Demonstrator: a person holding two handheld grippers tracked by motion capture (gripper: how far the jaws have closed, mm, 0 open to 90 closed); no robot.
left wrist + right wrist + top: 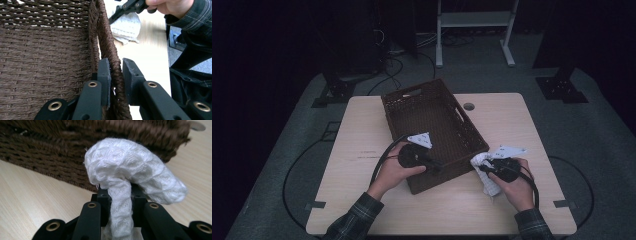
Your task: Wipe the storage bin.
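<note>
Cloth (130,172), white and bunched, sits pinched in the right gripper (121,192) near the table's (362,130) front right corner, just beside the basket's (432,120) near right corner; its twisted tail hangs down between the jaws, long axis roughly upright. Left gripper (116,72) clamps the basket's near wall, one jaw inside, one outside. Basket runs lengthwise from the table's front toward its back edge.
</note>
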